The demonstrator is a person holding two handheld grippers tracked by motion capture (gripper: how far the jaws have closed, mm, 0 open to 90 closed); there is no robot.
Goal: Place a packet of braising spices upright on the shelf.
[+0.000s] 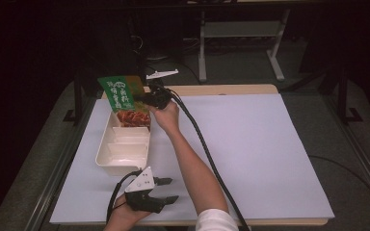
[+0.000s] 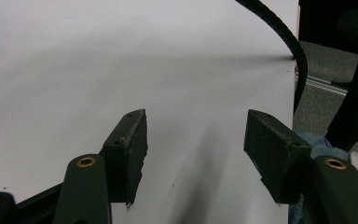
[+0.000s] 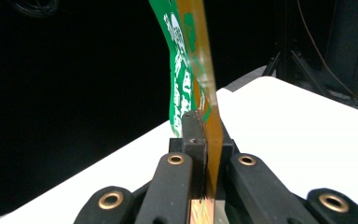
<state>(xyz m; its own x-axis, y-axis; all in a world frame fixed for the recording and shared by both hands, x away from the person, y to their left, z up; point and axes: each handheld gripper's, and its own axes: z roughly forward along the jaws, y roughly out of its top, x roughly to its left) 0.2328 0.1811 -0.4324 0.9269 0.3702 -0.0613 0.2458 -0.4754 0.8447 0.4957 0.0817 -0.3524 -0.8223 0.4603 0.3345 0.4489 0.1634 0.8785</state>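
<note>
So right now my right gripper [image 1: 143, 99] is clamped tight on a flat green-and-orange foil snack packet with white lettering and a food photo at its lower end [image 1: 124, 98]. In the high view it's up at about 11 o'clock on the table, hanging over the far end of a long cream plastic tray with divided compartments [image 1: 123, 150]. The packet's long axis runs roughly 11 to 5 in that view, green top toward 11 and tipped away from me, and the photo end dips down at the tray's far compartment. I can't tell if it actually touches the tray. In the right gripper view the packet [image 3: 193, 70] stands edge-on, rising straight up out of my closed jaws and bending a little to the left near its top.

My left gripper [image 1: 168, 190] sits down at 6 o'clock near the front edge, jaws spread wide with nothing between them, just the white table sheet [image 2: 74, 70] showing through the gap. It's just beside the near end of the tray, pointing toward 3.

My right forearm crosses the sheet diagonally from 6 up to 11, with the black ribbed cable [image 1: 207, 154] trailing alongside it. Beyond the far table edge there's a white metal frame [image 1: 241, 33] on the dark floor.
</note>
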